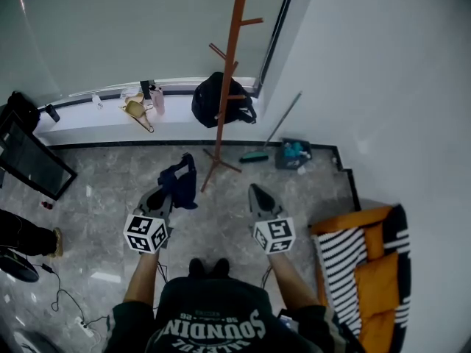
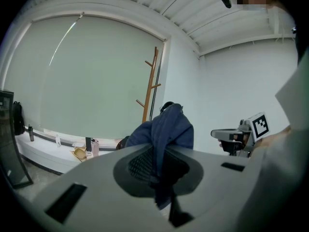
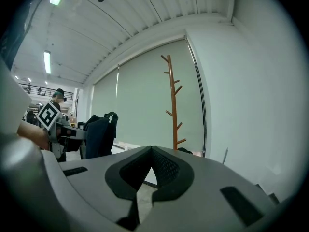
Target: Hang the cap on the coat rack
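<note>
Flr [image 1: 110, 197]; cap [image 2: 166, 129] pinch: left gripper view.

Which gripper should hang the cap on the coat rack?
Left. The left gripper is shut on the blue cap, and the coat rack stands just ahead of it. The right gripper is shut with nothing between its jaws, so it would first have to take the cap.

navy cap [image 1: 180, 182] pinched in L tongs [image 1: 161, 197], wooden coat rack [image 1: 229, 79] upright

Person: black tee [image 1: 210, 311] w/ white curved lettering, short sleeves; dark shoes [image 1: 208, 268]. L gripper [image 1: 166, 195], R gripper [image 1: 255, 190]: grey, b/w marker cubes.
</note>
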Demonstrator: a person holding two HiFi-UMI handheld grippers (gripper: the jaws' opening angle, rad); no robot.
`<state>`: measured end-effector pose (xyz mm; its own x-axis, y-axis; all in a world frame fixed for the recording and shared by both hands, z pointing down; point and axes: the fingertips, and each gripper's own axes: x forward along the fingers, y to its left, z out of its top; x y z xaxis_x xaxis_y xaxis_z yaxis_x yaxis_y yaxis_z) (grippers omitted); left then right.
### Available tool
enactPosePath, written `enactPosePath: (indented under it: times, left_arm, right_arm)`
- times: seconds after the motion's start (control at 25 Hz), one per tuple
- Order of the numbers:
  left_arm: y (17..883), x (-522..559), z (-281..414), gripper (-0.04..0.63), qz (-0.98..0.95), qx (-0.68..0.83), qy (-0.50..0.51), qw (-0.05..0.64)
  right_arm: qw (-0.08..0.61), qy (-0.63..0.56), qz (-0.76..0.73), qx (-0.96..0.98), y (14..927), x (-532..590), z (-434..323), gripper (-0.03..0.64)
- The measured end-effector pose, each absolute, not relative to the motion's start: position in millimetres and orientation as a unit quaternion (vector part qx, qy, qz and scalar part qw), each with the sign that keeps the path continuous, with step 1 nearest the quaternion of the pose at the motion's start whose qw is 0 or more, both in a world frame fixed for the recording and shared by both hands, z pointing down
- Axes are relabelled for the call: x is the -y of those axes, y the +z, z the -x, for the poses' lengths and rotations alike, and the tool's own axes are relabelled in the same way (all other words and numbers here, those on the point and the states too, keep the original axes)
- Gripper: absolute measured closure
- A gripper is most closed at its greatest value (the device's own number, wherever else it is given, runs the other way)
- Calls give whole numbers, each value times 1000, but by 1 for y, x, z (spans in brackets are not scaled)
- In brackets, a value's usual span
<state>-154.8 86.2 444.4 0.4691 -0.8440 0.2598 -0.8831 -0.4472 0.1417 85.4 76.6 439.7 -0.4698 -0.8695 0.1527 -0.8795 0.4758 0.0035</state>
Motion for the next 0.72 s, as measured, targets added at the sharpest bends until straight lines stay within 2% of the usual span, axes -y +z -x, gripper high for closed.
enactPosePath:
  times: [0.72]
  left_arm:
    - [451,-39,124,586,-832,532,66,144]
  right_arm:
    - [66,65,-500,861,460,-27,-124,618]
